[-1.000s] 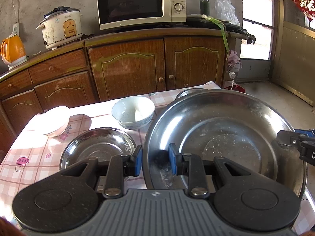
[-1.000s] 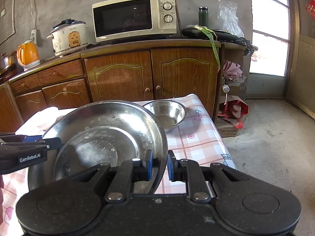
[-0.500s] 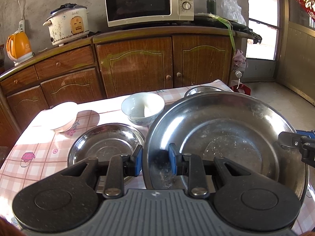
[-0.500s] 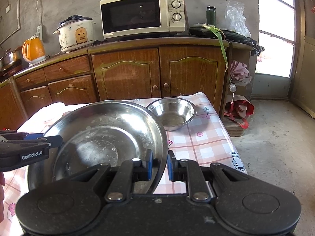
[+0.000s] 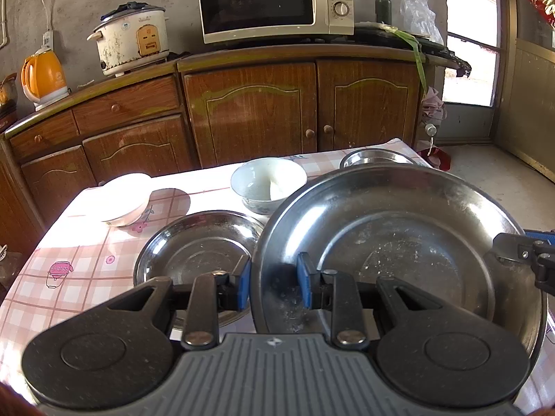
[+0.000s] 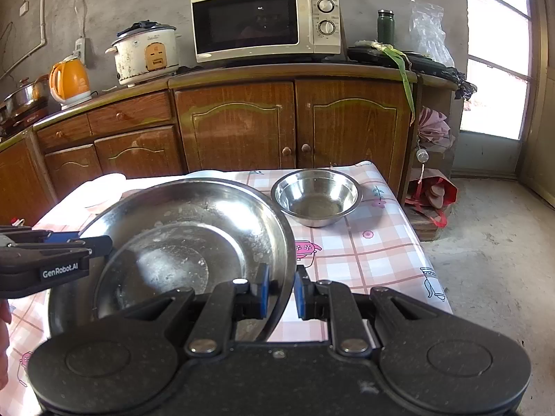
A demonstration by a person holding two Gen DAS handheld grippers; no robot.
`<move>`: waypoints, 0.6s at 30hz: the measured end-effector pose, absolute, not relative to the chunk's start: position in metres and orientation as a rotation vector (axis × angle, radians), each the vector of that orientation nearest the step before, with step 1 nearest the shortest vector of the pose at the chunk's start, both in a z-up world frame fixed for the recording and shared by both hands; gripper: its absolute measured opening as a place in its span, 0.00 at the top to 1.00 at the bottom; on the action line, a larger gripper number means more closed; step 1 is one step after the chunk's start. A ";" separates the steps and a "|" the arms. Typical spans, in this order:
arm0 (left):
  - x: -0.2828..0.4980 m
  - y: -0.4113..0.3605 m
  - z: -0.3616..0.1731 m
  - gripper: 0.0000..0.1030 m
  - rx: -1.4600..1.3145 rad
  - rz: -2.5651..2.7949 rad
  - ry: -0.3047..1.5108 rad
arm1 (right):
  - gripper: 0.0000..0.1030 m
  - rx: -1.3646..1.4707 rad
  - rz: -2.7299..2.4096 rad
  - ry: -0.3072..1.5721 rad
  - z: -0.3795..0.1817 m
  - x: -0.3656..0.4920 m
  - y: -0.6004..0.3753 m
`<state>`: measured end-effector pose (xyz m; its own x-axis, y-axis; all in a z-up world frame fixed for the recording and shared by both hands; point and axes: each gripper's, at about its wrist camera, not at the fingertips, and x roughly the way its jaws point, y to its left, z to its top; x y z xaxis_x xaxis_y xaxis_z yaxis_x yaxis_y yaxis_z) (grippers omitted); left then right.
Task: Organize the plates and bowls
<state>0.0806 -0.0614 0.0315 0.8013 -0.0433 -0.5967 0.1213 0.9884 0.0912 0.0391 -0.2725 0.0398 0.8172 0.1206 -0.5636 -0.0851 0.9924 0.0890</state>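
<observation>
The large steel plate is being held above the table, gripped at opposite sides of its rim. The left gripper is clamping the rim's left edge, one blue pad outside the wall and one inside. The right gripper is pinching the right edge the same way, its jaws nearly closed on the thin metal. In each view the other gripper is showing as a dark arm reaching in from the frame's side.

Just left of the held plate, a smaller steel plate is lying flat on the checked cloth; the big plate's rim is overlapping its right edge in the left view, and whether they are touching cannot be told. Behind it, a white bowl with a patterned foot is standing upright, its near side hidden by the big plate. Farther left, a second white bowl is sitting washed out by sunlight, so its shape is hard to make out.

Toward the table's far right corner, a deep steel bowl is standing alone with bare cloth around it; in the left view only a sliver of its rim is showing above the plate. Open cloth is lying along the table's right edge, which is dropping to the concrete floor. The near part of the table is being blocked by both gripper bodies.

Beyond the table, wooden cabinets are carrying a microwave, a rice cooker and an orange kettle.
</observation>
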 end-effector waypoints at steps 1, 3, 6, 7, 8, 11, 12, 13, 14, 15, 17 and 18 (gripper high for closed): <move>0.080 -0.060 0.031 0.73 0.125 -0.087 0.636 | 0.81 0.059 0.111 0.605 0.040 0.039 -0.271; 0.080 -0.058 0.032 0.73 0.123 -0.084 0.636 | 0.81 0.054 0.115 0.605 0.041 0.039 -0.269; 0.079 -0.055 0.033 0.73 0.123 -0.079 0.635 | 0.81 0.050 0.122 0.604 0.041 0.039 -0.266; 0.079 -0.054 0.033 0.73 0.123 -0.078 0.635 | 0.81 0.049 0.123 0.604 0.042 0.038 -0.265; 0.079 -0.053 0.033 0.73 0.123 -0.077 0.635 | 0.81 0.048 0.125 0.604 0.042 0.038 -0.265; 0.078 -0.051 0.032 0.73 0.122 -0.072 0.638 | 0.81 0.043 0.131 0.604 0.042 0.036 -0.261; 0.078 -0.050 0.032 0.73 0.122 -0.070 0.639 | 0.81 0.041 0.133 0.605 0.042 0.036 -0.260; 0.077 -0.049 0.032 0.73 0.123 -0.068 0.639 | 0.81 0.039 0.136 0.606 0.042 0.036 -0.258; 0.077 -0.048 0.032 0.73 0.123 -0.067 0.639 | 0.81 0.038 0.139 0.606 0.043 0.035 -0.257; 0.076 -0.046 0.032 0.73 0.123 -0.065 0.639 | 0.81 0.036 0.141 0.607 0.043 0.035 -0.255; 0.075 -0.043 0.032 0.73 0.122 -0.059 0.640 | 0.81 0.034 0.147 0.607 0.042 0.034 -0.252; 0.074 -0.042 0.032 0.73 0.122 -0.056 0.640 | 0.81 0.032 0.150 0.608 0.042 0.034 -0.251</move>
